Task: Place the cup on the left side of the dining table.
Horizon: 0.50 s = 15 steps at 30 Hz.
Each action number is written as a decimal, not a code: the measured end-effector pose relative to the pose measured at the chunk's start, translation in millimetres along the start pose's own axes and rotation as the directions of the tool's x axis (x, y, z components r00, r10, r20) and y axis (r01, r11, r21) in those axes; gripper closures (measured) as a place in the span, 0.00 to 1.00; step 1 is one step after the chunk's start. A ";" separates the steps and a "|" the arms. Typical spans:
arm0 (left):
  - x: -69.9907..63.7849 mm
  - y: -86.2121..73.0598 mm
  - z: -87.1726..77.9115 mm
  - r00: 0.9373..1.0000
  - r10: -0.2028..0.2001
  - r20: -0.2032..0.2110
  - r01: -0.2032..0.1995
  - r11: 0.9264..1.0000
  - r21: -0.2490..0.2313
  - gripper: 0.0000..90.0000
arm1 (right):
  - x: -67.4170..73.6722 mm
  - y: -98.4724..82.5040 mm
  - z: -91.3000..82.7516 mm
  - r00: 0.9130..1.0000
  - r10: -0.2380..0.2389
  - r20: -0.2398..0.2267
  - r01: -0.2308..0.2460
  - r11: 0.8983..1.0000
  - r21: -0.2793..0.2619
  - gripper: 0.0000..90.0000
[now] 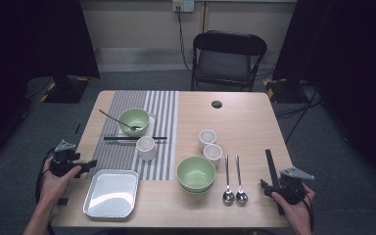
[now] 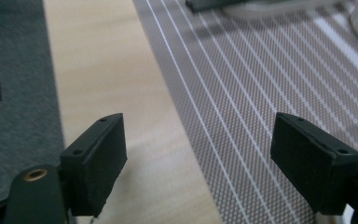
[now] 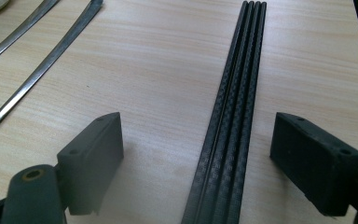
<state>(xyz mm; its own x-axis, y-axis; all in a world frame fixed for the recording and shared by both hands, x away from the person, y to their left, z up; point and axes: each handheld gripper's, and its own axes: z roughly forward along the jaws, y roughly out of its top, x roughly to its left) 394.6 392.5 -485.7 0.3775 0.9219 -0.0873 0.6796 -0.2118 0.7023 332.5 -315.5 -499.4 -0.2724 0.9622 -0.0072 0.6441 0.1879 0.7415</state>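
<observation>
My left gripper (image 1: 92, 163) is held at the table's left edge, open and empty, its jaws over the wood and the grey striped placemat (image 2: 270, 79). At the front right, my right gripper (image 1: 263, 185) is open with black chopsticks (image 3: 230, 121) lying on the table between its jaws, untouched. The same chopsticks (image 1: 272, 170) run along the right edge in the high view. Two metal spoons (image 1: 234, 183) lie left of them, their handles (image 3: 42, 46) showing in the right gripper view.
On the placemat (image 1: 161, 147) are a green bowl (image 1: 133, 120) with a spoon in it, black chopsticks (image 1: 120, 138) and a white cup (image 1: 146, 147). A metal tray (image 1: 111, 193) is at front left. A second green bowl (image 1: 196, 173) and two cups (image 1: 209, 145) stand mid-table. A chair (image 1: 227, 58) is behind.
</observation>
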 end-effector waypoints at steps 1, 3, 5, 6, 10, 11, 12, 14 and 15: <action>0.4 -3.6 3.4 1.000 0.005 -0.004 -0.005 1.000 0.023 0.20 | 0.1 0.0 0.1 1.000 0.000 0.001 0.000 1.000 -0.001 0.18; 1.3 -7.8 5.6 0.999 0.015 -0.035 -0.014 1.000 0.006 0.19 | 0.0 0.0 0.0 1.000 0.001 0.000 -0.001 1.000 0.000 0.18; 1.6 -8.1 5.3 0.999 0.006 -0.043 -0.006 1.000 0.004 0.19 | -0.1 0.1 0.1 1.000 0.001 0.000 -0.001 1.000 0.001 0.18; -0.1 -9.1 6.2 0.998 0.022 -0.062 -0.022 1.000 0.000 0.19 | -0.2 0.1 0.1 1.000 0.000 -0.001 0.000 1.000 0.000 0.18; -3.2 -15.6 9.3 0.997 0.019 -0.078 -0.023 0.998 -0.056 0.15 | -0.5 0.2 0.3 1.000 -0.002 0.000 0.002 1.000 0.000 0.18; -2.9 -15.5 9.0 0.997 0.023 -0.080 -0.027 0.998 -0.052 0.15 | -0.5 0.2 0.4 1.000 -0.002 -0.001 0.002 1.000 -0.001 0.18; -3.1 -15.5 9.3 0.997 0.019 -0.079 -0.023 0.998 -0.054 0.15 | -0.4 0.2 0.3 1.000 0.000 0.000 0.000 1.000 0.000 0.18; -3.0 -15.3 9.2 0.996 0.021 -0.082 -0.026 0.998 -0.050 0.14 | -0.5 0.2 0.4 1.000 -0.002 -0.002 0.002 1.000 -0.001 0.18; -2.9 -15.3 9.3 0.997 0.020 -0.080 -0.025 0.998 -0.051 0.14 | -0.6 0.3 0.4 1.000 -0.002 -0.002 0.002 1.000 -0.001 0.18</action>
<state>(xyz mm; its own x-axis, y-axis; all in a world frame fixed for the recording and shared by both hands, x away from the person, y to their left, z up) 388.9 390.1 -502.8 0.3400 0.9403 -0.0164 0.6375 -0.2177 0.7391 333.2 -315.9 -499.5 -0.2746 0.9615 -0.0074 0.6430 0.1893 0.7421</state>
